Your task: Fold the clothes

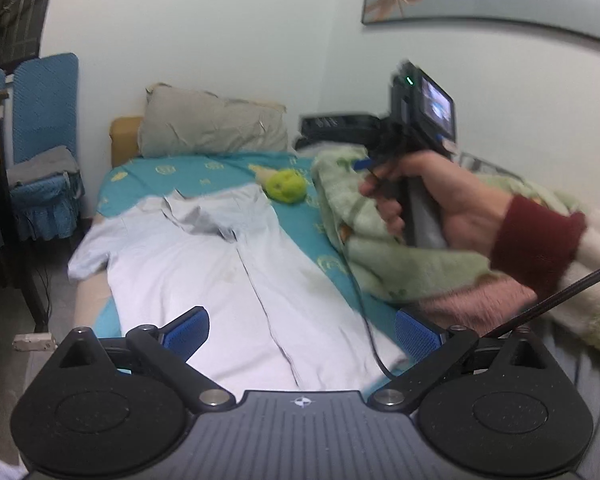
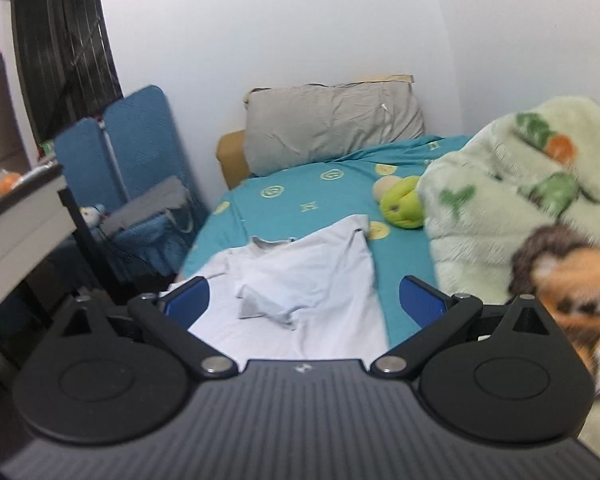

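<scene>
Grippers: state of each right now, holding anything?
Left gripper: jaws open, holding nothing; shirt lies on the bed below.
Right gripper: jaws open, holding nothing.

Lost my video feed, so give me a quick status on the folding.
Left gripper and right gripper open, empty. Shirt flat on bed, one sleeve folded in. Black cable lies across its edge.

The pale shirt (image 1: 204, 264) is thin, smooth, matt cloth lying on the teal bedsheet (image 1: 300, 220), a smooth printed cotton-like fabric. Beside the shirt, the green blanket (image 2: 492, 200) looks thick and fleecy, and beyond the shirt the grey pillow (image 2: 332, 124) is creased matt cloth. The left gripper (image 1: 302, 334) is matt, speckled black plastic with ribbed blue pads (image 1: 188, 332) and shiny metal pivot pins.
</scene>
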